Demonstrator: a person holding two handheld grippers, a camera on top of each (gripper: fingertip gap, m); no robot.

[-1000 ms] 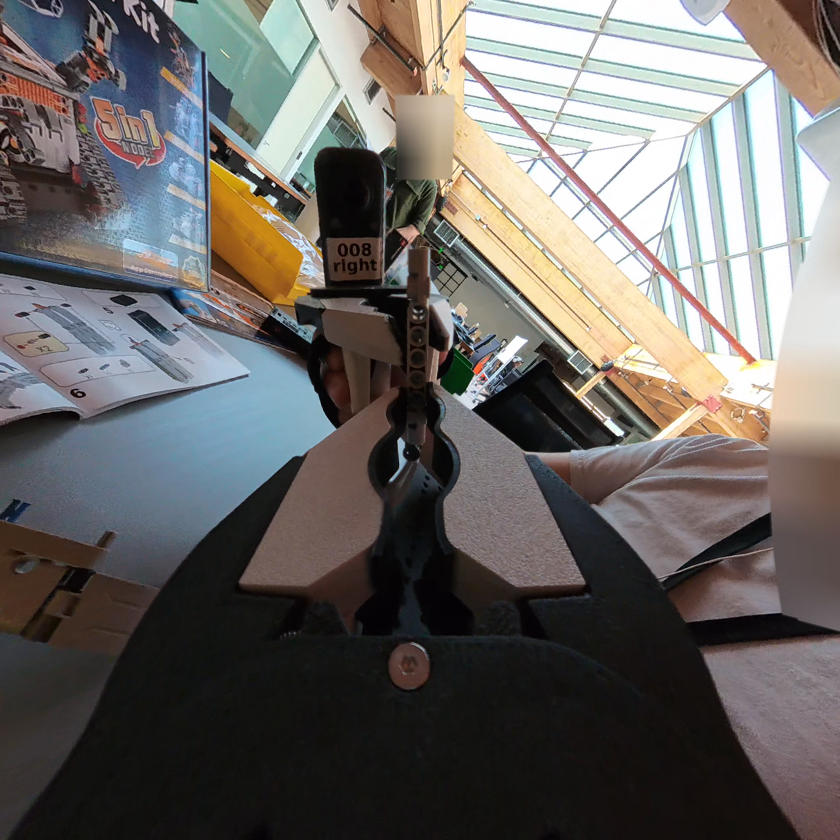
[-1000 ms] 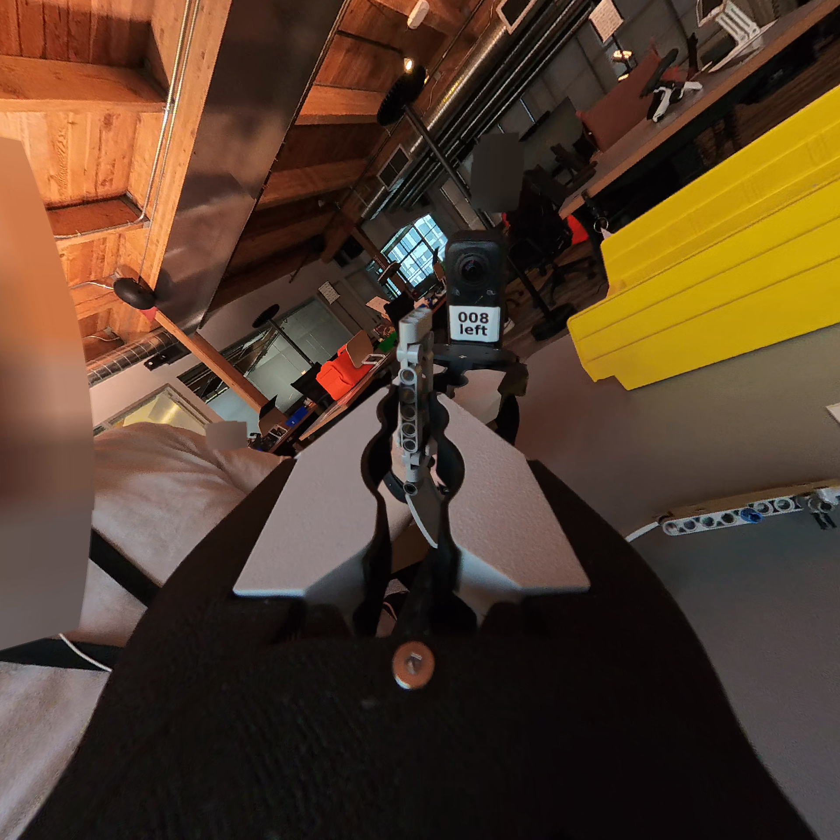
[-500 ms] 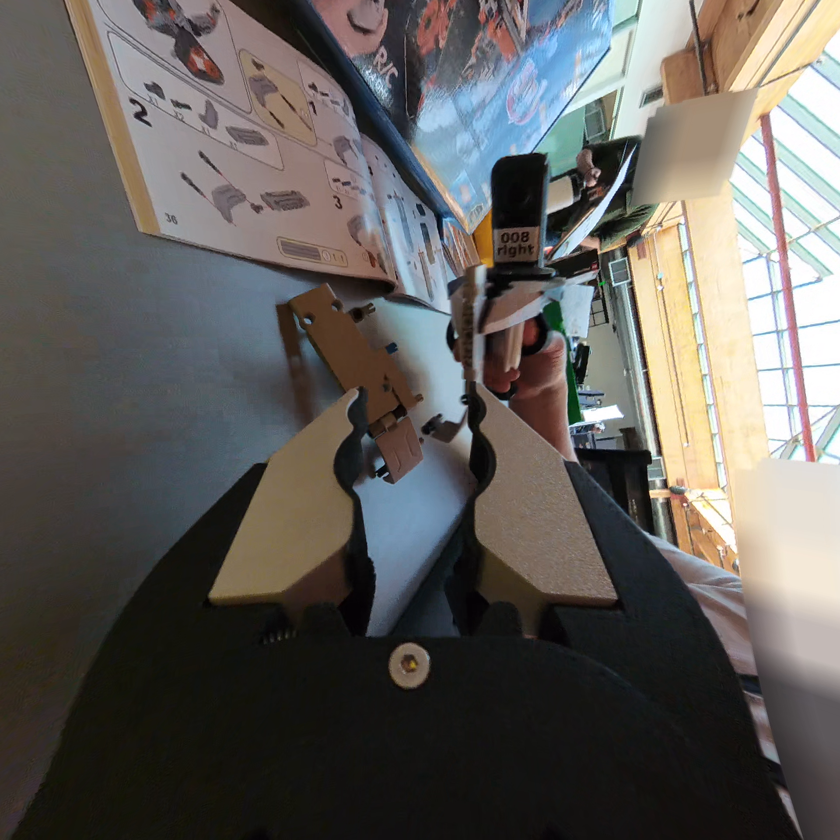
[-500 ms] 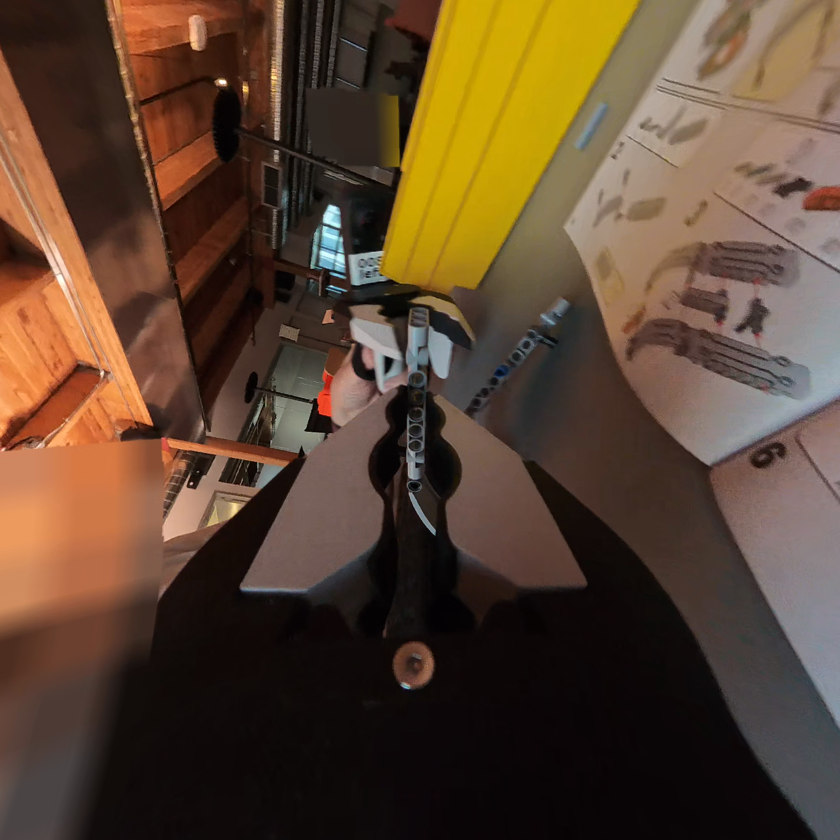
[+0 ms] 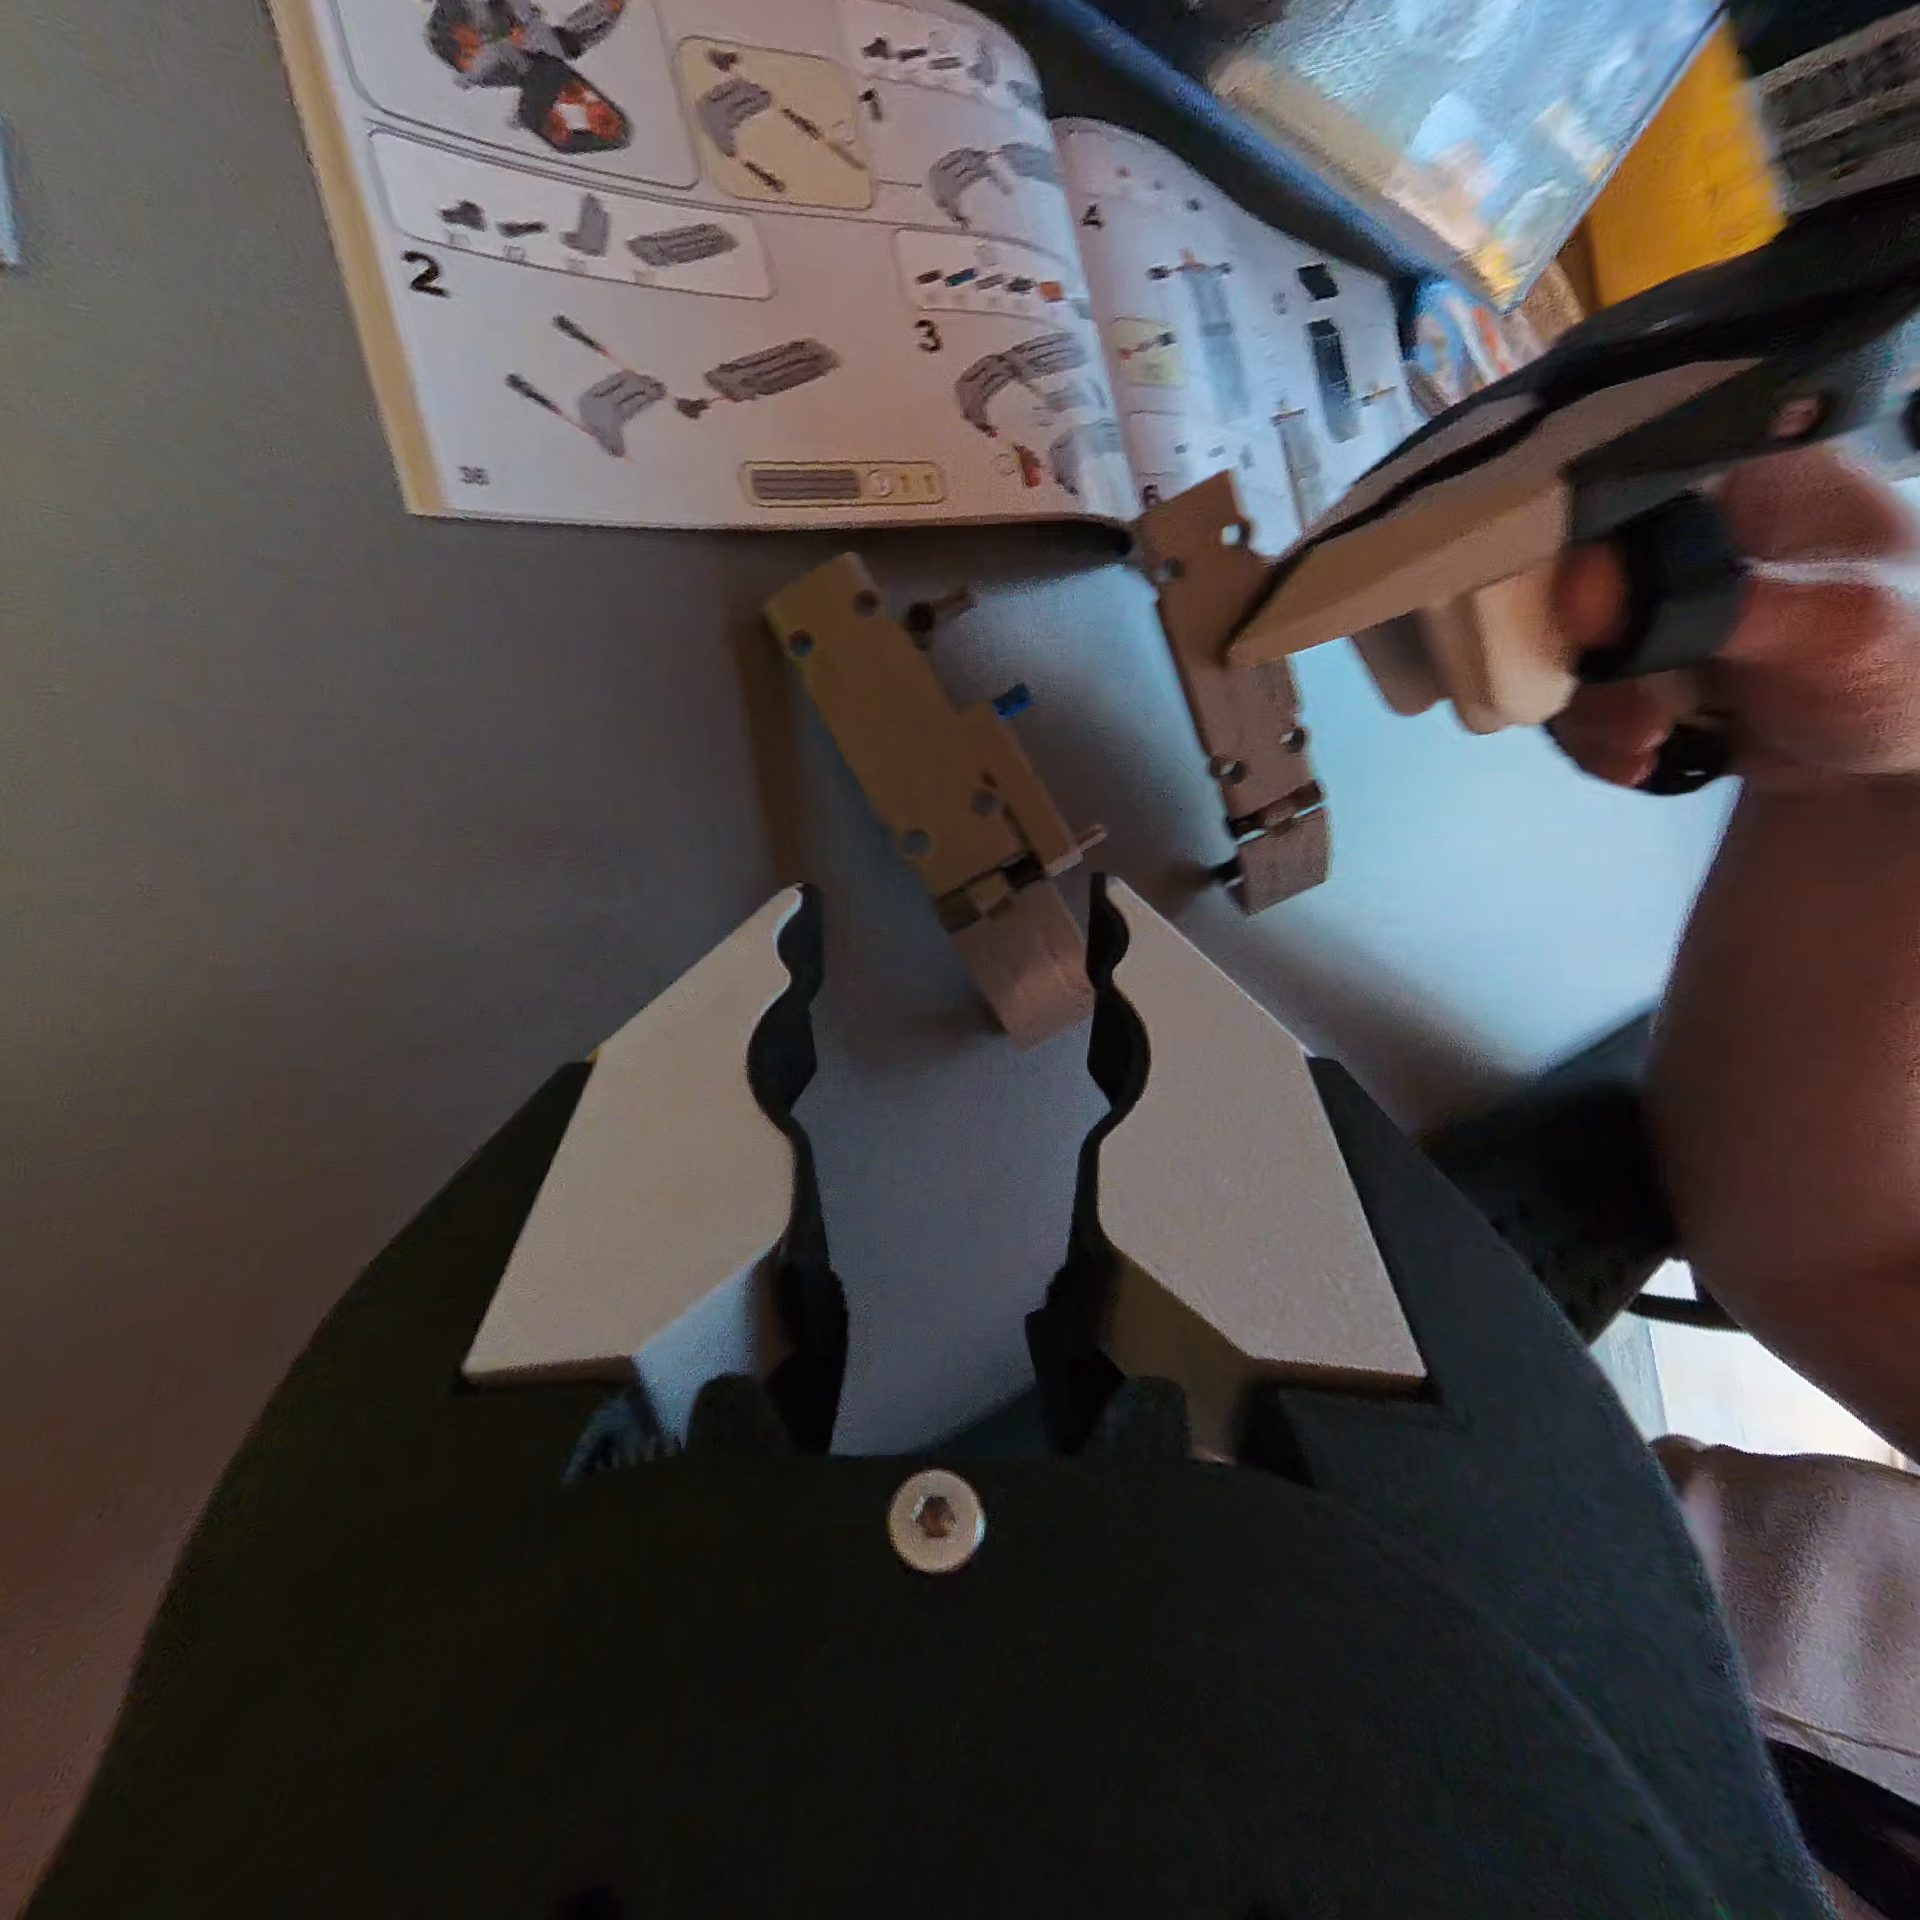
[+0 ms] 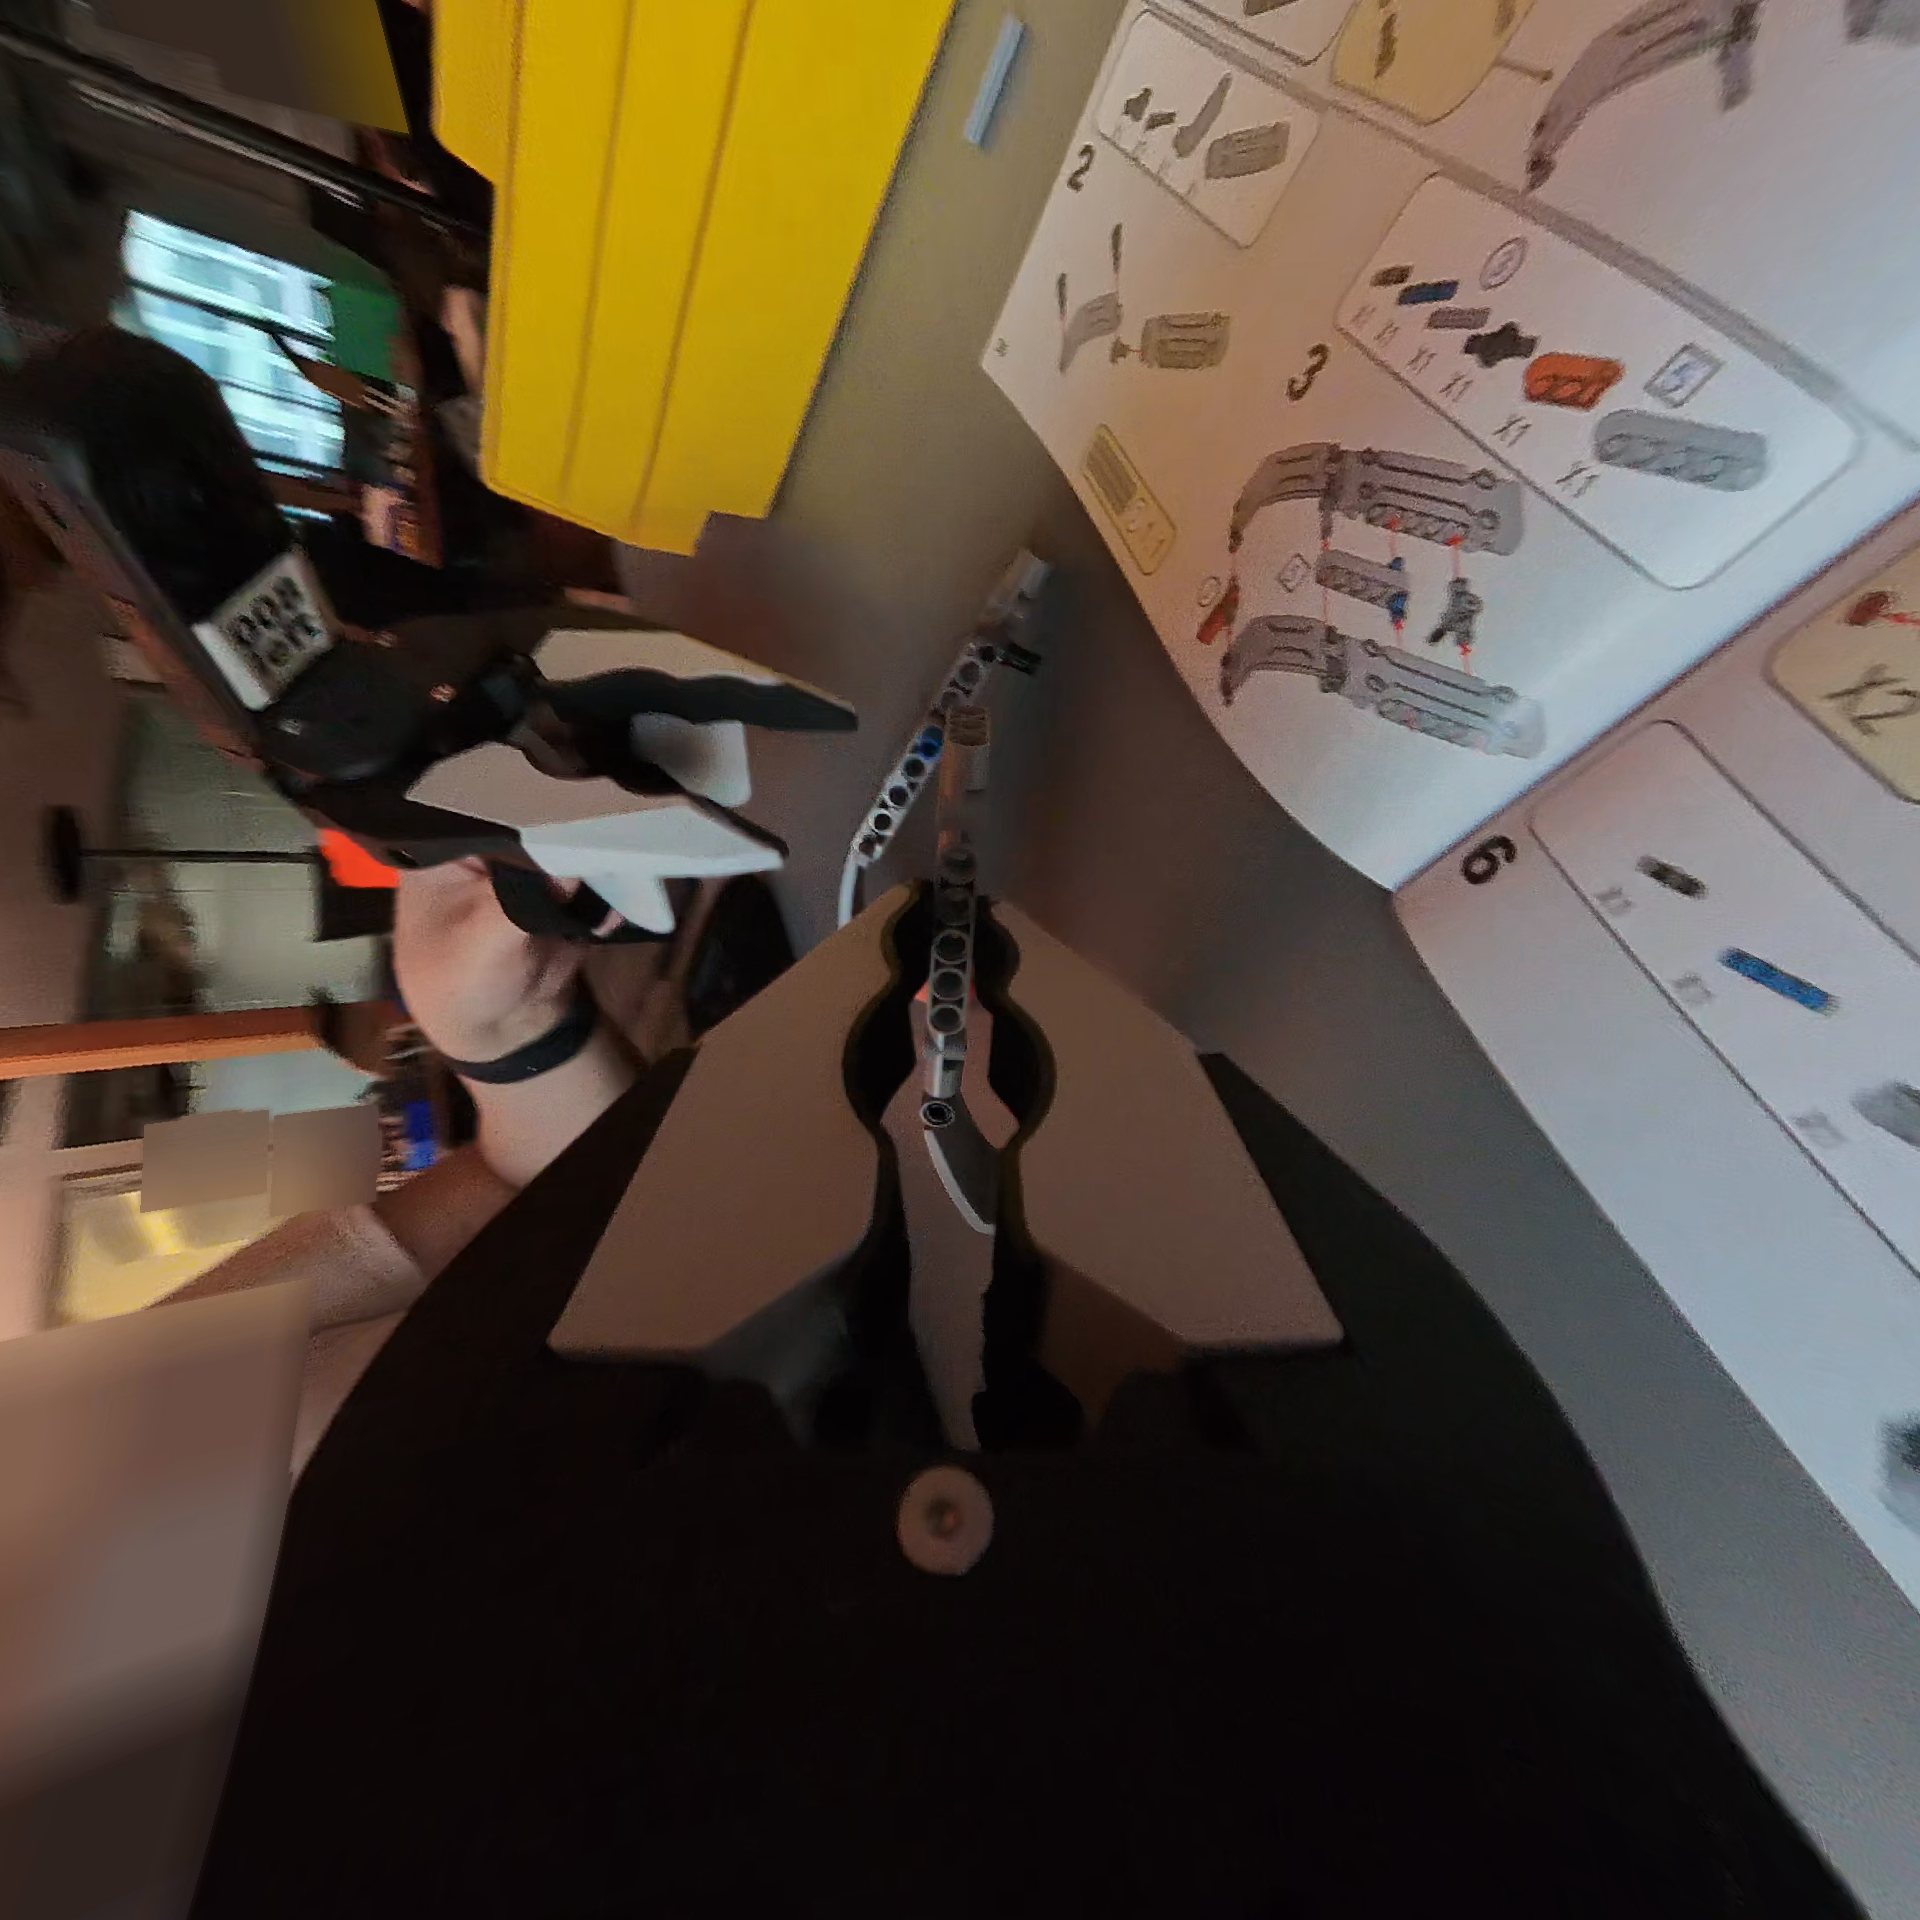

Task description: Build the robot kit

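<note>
My left gripper (image 5: 951,902) is open and empty, low over the grey table (image 5: 312,831). A tan beam assembly (image 5: 914,769) lies on the table, its curved end between my left fingertips without touching them. My right gripper (image 5: 1236,649) is shut on a second, similar beam assembly (image 5: 1247,727) and holds it at the upper right. In the right wrist view my right gripper (image 6: 951,899) clamps this grey beam assembly (image 6: 948,987) edge-on, its curved claw end back between the fingers. The left gripper (image 6: 790,774) stands open at the left, beside the beam assembly on the table (image 6: 904,779).
An open instruction booklet (image 5: 675,312) lies behind the parts and also shows in the right wrist view (image 6: 1455,520). A kit box (image 5: 1455,156) stands behind it. A yellow bin (image 6: 675,260) sits at the table's far side. A person's hand (image 5: 1766,644) holds the right gripper. Some 8 cm of space lies between my two pairs of fingers.
My left gripper has let go of the assembly both grippers held and opened. Both have swung down to the table. My right gripper carries its assembly off to the right.
</note>
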